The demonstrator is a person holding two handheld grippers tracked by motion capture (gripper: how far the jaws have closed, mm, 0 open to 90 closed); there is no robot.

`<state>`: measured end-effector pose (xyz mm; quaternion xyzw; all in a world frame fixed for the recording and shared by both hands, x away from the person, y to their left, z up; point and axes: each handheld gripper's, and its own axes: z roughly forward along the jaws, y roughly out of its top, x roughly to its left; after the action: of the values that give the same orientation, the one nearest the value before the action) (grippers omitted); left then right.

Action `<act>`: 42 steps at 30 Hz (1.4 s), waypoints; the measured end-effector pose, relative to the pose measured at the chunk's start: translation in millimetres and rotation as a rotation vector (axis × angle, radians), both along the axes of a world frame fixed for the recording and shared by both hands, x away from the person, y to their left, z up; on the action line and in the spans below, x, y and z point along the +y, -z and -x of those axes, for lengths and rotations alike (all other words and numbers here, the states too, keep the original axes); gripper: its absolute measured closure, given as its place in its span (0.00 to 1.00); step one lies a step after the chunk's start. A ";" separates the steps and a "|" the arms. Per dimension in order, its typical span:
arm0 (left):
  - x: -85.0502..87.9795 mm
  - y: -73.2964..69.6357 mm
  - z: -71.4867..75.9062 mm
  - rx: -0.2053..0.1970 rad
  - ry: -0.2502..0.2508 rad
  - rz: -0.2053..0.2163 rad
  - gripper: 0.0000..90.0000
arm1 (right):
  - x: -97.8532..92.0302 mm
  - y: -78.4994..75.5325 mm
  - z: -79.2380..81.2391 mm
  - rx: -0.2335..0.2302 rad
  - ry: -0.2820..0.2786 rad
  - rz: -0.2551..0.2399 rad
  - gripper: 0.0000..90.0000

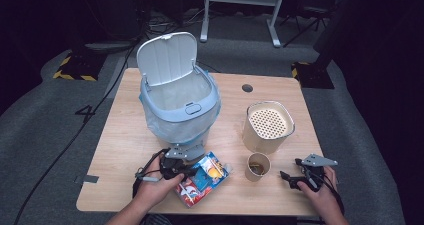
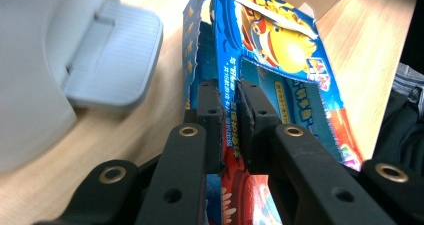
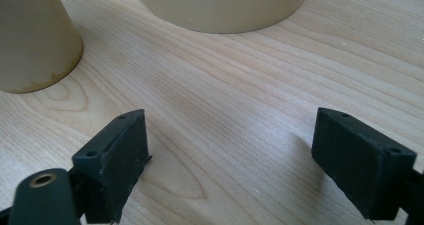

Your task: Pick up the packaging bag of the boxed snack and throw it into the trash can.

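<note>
Left gripper view: left gripper (image 2: 229, 110) pinching torn snack box (image 2: 272, 60) wall btwn pads; thin card, could tear/slip on lift.

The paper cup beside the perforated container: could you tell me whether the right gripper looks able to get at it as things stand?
Probably yes. The right gripper is open and empty, and bare table lies between it and the paper cup. The perforated container stands behind the cup, not in the way.

snack box (image 1: 204, 179) before bin (image 1: 177, 102), cup (image 1: 258, 166) right, canister (image 1: 268, 126) behind cup
</note>
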<state>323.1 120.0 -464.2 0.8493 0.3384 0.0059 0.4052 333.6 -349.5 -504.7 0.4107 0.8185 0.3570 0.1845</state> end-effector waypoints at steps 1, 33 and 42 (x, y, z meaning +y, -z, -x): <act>0.0 0.0 0.0 0.000 0.000 0.000 0.91 | 0.0 0.0 0.0 0.000 0.000 0.000 0.17; 4.4 -96.8 15.2 -0.292 0.027 0.204 0.99 | 0.0 0.0 0.0 0.000 0.000 0.000 0.17; 1.9 -124.8 12.0 -0.361 0.007 0.261 0.99 | 0.0 0.0 0.0 0.000 0.000 0.000 0.17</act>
<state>311.1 121.8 -339.4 0.7761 0.2551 0.1124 0.5656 333.6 -349.5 -504.7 0.4107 0.8185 0.3569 0.1844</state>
